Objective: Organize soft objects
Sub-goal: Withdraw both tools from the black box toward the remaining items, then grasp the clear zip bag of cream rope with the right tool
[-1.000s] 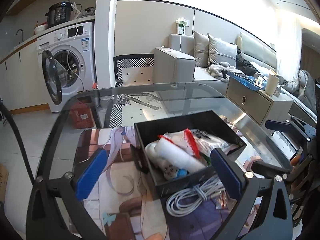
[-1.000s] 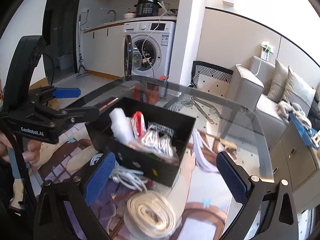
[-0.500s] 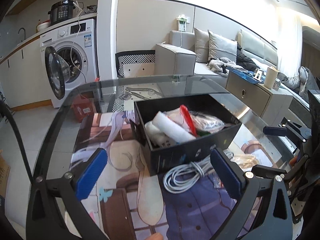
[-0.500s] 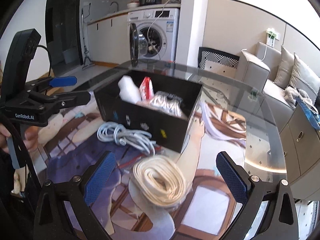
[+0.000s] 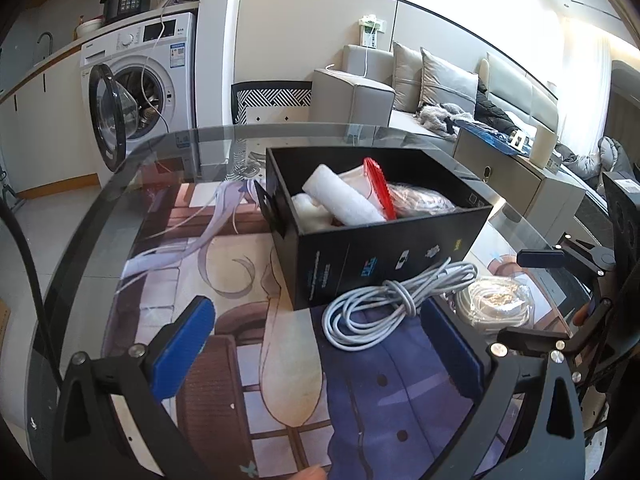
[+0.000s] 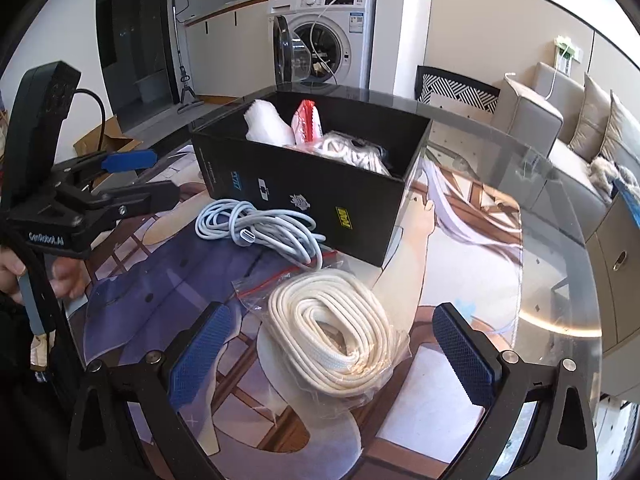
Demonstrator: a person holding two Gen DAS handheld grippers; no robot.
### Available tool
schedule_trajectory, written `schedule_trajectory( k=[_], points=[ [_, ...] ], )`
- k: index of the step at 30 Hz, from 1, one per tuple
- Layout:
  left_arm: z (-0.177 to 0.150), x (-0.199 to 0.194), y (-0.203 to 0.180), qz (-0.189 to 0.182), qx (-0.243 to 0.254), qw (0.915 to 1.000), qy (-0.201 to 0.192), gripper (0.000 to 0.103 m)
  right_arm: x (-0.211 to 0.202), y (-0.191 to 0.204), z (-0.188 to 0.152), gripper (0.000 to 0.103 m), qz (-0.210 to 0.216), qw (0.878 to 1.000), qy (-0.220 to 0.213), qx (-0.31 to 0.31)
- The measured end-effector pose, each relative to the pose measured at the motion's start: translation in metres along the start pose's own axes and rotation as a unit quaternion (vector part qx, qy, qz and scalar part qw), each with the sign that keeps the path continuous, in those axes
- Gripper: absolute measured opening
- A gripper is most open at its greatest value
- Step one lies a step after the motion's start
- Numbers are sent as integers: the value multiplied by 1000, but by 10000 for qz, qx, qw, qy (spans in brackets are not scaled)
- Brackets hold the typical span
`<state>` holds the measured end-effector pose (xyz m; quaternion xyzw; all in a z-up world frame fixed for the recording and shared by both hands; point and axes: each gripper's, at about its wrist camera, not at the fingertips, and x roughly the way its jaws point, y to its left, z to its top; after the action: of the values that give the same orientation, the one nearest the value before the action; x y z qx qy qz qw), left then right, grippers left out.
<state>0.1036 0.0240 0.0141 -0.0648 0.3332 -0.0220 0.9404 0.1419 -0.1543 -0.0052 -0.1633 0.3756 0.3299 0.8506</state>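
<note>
A black box (image 5: 384,252) (image 6: 312,196) stands on the glass table and holds a white foam roll (image 5: 340,200), a red-topped bag (image 5: 378,184) and a bagged white cord (image 6: 352,152). A loose grey cable (image 5: 384,304) (image 6: 264,232) lies in front of the box. A bagged coil of white rope (image 6: 340,328) (image 5: 496,304) lies beside it. My left gripper (image 5: 320,344) is open and empty, just short of the grey cable. My right gripper (image 6: 332,348) is open, its fingers on either side of the rope coil, above it.
An illustrated mat (image 5: 248,264) covers the round glass table (image 6: 560,208). A washing machine (image 5: 140,80) with its door open stands behind, a grey sofa (image 5: 400,88) and a low cabinet (image 5: 516,184) to the right.
Both grippers have drawn back from the box and lowered. The grey cable and the rope coil now lie nearer, the rope coil between my right fingers.
</note>
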Motion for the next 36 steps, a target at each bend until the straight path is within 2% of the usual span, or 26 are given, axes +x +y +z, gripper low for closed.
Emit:
schedule_trajectory(
  k=[10, 17, 21, 28, 36],
  points=[
    [-5, 6, -3, -32, 101, 9998, 143, 103, 20, -8, -2, 103, 177, 9993, 237, 246],
    [-7, 7, -6, -45, 144, 9998, 162, 103, 23, -5, -6, 103, 453, 9980, 435, 112],
    [-7, 7, -6, -55, 130, 9998, 170, 103, 21, -2, -11, 103, 461, 9980, 424, 106],
    [-8, 9, -6, -65, 132, 9997, 193, 103, 29, 0, -5, 103, 202, 9988, 431, 151],
    [-8, 9, -6, -84, 118, 9997, 206, 103, 25, 14, -8, 103, 571, 9971, 480, -146]
  ],
)
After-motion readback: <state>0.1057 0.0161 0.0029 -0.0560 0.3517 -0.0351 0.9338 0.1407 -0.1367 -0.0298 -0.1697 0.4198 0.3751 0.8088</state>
